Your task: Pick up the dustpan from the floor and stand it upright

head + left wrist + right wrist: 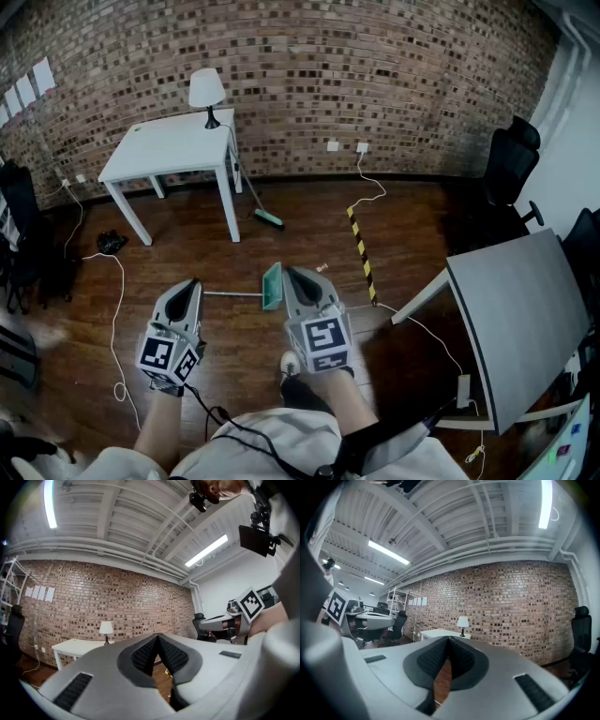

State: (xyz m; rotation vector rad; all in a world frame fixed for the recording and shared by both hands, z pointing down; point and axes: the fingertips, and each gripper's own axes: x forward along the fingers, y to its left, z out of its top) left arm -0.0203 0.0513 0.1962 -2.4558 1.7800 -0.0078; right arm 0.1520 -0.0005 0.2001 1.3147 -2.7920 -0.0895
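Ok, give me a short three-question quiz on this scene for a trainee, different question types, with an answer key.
1. True or false: in the head view, the green dustpan lies flat on the floor, showing between the left gripper and the right gripper.
2. Short answer: the lamp stands on a table of what colour?
3. Multiple choice: the two grippers are A) both shut and empty, B) both open, C) both shut on the dustpan.

Key: 1 true; 2 white; 3 A.
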